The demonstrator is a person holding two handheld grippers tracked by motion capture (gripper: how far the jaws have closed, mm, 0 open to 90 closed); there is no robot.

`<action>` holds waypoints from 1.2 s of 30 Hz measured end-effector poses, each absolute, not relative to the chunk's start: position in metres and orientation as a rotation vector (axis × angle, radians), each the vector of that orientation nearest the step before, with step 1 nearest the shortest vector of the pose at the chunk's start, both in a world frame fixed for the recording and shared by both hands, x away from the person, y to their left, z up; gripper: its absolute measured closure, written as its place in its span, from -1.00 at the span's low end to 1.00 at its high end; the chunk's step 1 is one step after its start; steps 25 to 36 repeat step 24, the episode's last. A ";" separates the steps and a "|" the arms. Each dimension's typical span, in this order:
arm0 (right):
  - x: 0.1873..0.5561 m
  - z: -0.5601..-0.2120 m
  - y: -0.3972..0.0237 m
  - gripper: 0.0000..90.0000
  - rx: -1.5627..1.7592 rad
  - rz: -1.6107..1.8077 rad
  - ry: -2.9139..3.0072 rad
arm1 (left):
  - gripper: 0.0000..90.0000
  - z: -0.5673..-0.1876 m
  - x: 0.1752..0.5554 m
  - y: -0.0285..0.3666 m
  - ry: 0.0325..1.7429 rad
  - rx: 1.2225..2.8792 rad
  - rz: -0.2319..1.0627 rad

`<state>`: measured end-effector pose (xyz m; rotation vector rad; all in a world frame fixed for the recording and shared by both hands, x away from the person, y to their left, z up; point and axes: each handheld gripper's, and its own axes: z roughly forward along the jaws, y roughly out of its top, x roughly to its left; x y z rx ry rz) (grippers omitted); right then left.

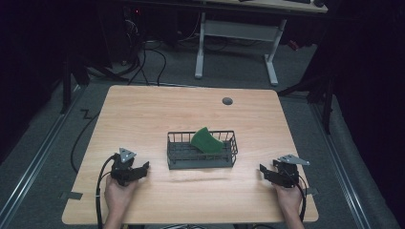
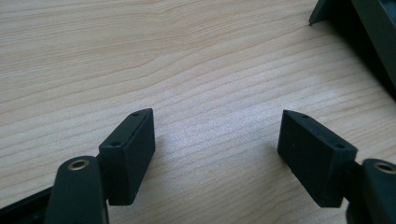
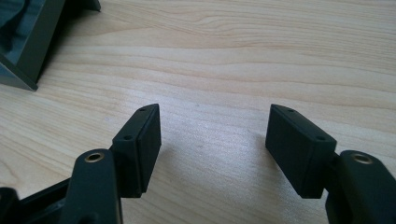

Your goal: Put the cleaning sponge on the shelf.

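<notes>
A black wire basket [image 1: 202,164] stands at the middle of the wooden table [image 1: 143,119]. A green sponge [image 1: 206,140] leans tilted inside it. My left gripper [image 1: 142,169] rests low on the table to the basket's left, held by a hand, apart from the basket. Its jaws stand wide apart over bare wood [image 2: 215,116], with a basket corner [image 2: 369,28] at the upper right. My right gripper [image 1: 264,171] sits to the basket's right, also in a hand. It is open [image 3: 214,112] with nothing between the jaws, and a basket corner [image 3: 32,42] shows at the upper left.
A grey round grommet [image 1: 227,101] sits in the tabletop near the far edge. Behind the table stands a desk with white legs [image 1: 236,33], and cables [image 1: 148,62] lie on the dark floor. A cable trails from each gripper toward the near table edge.
</notes>
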<state>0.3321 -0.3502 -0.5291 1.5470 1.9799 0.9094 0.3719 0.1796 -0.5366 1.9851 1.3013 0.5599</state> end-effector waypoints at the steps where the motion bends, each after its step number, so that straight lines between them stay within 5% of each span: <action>1: 0.332 -0.529 -0.350 -0.22 1.544 0.898 1.984 | -0.38 -0.536 0.372 0.180 1.301 1.986 0.558; 36: 0.333 -0.530 -0.345 -0.33 1.515 0.839 2.002 | -0.38 -0.537 0.372 0.180 1.302 1.985 0.560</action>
